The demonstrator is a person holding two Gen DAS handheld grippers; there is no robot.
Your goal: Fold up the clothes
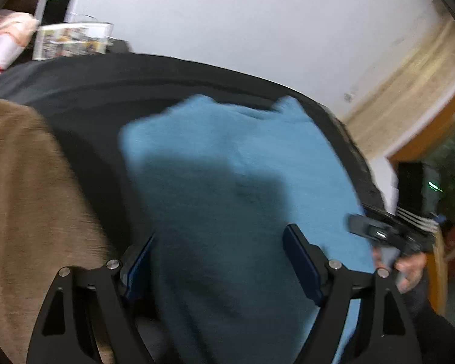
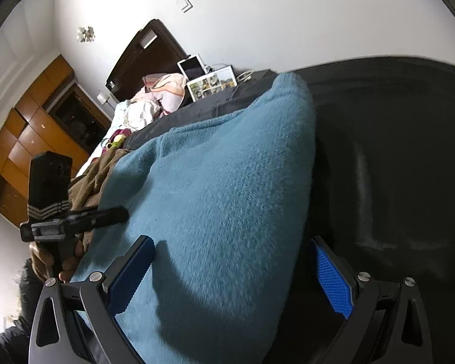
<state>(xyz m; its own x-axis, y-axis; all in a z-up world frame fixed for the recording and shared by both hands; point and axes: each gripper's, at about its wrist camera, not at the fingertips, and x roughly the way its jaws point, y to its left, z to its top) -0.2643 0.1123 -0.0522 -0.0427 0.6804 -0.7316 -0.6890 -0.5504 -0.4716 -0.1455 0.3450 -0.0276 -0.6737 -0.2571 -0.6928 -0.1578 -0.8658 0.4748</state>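
Observation:
A fuzzy blue sweater (image 1: 227, 166) (image 2: 215, 188) lies spread on the black bed cover (image 1: 100, 91) (image 2: 394, 151). My left gripper (image 1: 220, 262) hovers just above its near part, jaws wide apart, and neither pad presses on the cloth. My right gripper (image 2: 232, 276) is open too, its blue pads straddling the sweater's right edge without pinching it. Each gripper appears in the other's view, held by a hand: the right gripper (image 1: 379, 232) at the sweater's right side, the left gripper (image 2: 85, 220) at its left side. A brown garment (image 1: 30, 197) (image 2: 91, 179) lies crumpled left of the sweater.
At the head of the bed are pink bedding (image 1: 6, 39) (image 2: 163, 88), a tablet (image 1: 56, 9) (image 2: 192, 66) and a picture-covered box (image 1: 72, 41) (image 2: 212, 83). A dark headboard (image 2: 142, 57) and wooden cabinets (image 2: 30, 127) stand beyond. The bed's edge (image 1: 358, 163) runs close to the sweater.

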